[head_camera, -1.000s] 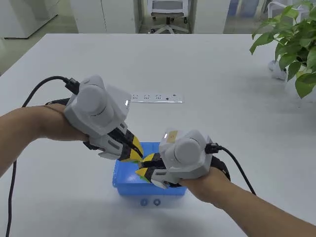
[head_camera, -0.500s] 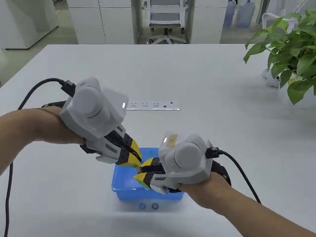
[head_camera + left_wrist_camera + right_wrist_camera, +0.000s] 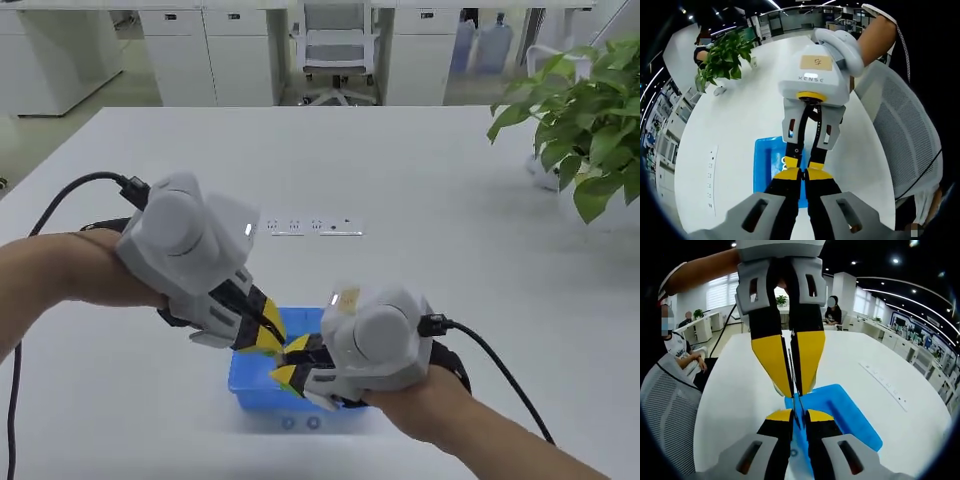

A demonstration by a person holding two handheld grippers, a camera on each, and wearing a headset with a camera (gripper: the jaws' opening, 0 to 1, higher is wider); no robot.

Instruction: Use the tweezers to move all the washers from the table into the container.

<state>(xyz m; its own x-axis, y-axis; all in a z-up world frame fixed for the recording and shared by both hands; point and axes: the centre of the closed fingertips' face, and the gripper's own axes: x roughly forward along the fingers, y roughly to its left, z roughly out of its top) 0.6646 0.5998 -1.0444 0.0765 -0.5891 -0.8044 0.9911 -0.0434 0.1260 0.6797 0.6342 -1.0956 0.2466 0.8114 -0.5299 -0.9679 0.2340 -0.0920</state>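
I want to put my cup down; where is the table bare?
Bare: beyond the power strip, and the right side up to the plant. Crowded: the near middle, where the left gripper and right gripper meet at tweezers over the blue container, washers beside it.

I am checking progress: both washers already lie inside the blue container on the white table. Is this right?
No. The head view shows both washers on the white table, just in front of the blue container, not inside it.

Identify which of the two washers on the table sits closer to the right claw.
The right-hand washer, in front of the blue container; the other washer lies farther left.
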